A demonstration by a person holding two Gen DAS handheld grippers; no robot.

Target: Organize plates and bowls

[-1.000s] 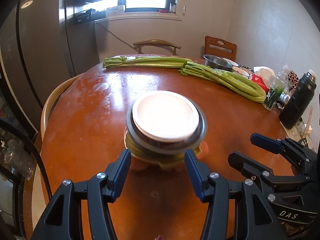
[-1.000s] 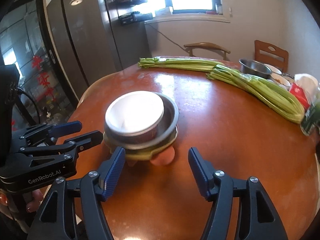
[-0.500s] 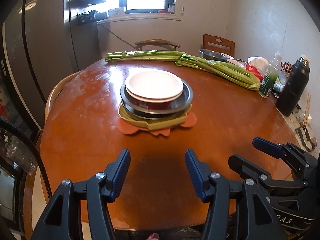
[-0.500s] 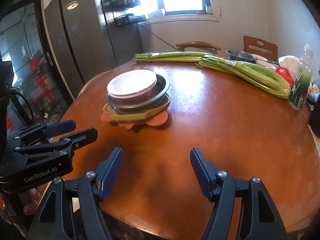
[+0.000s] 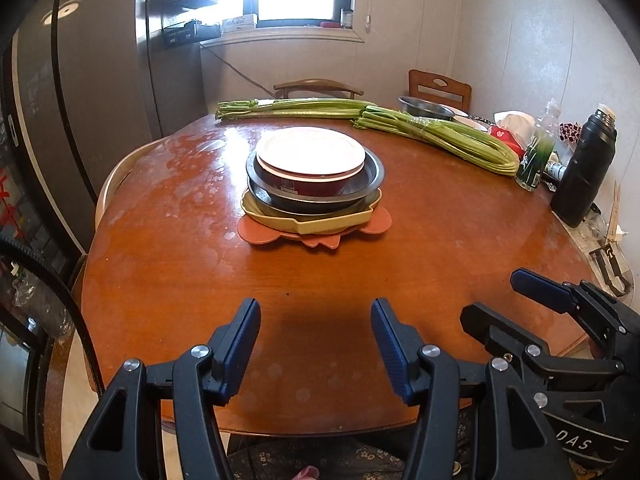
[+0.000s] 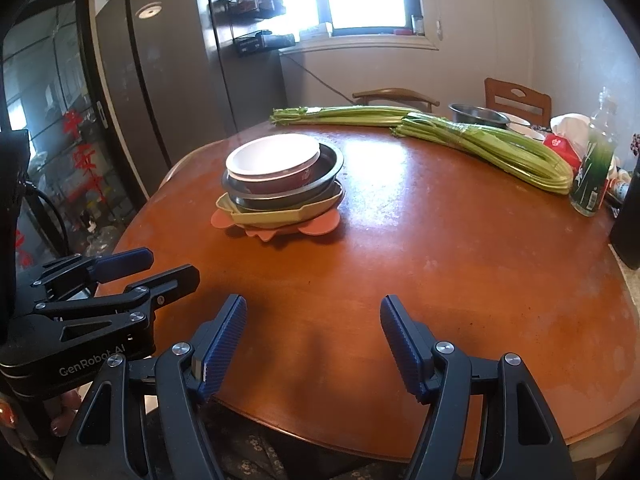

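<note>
1. The scene is a kitchen corner with a round brown table [image 5: 420, 248], a bright window behind it and chairs at the far side.
2. The stack of dishes [image 5: 314, 184] stands near the middle of the table, well apart from both tools: a white-lined bowl [image 5: 310, 154] sits inside a metal bowl [image 6: 326, 170], on a yellow-green dish [image 5: 312, 222], on a pink mat [image 6: 276, 230].
3. The left gripper [image 5: 316, 340] and the right gripper [image 6: 312, 336] hover over the near table edge. Both have their jaws apart with nothing between them.
4. I judge the white-lined bowl ceramic: stiff, rather heavy, breakable and smooth. The metal bowl is probably lighter but slippery.
5. The best hold seems to be a rim, one pad inside and one outside.
6. Hidden: how many pieces lie under the metal bowl and how deep the white-lined bowl is. Another metal bowl [image 6: 478, 114] sits behind the celery [image 6: 492, 146], partly covered.
</note>
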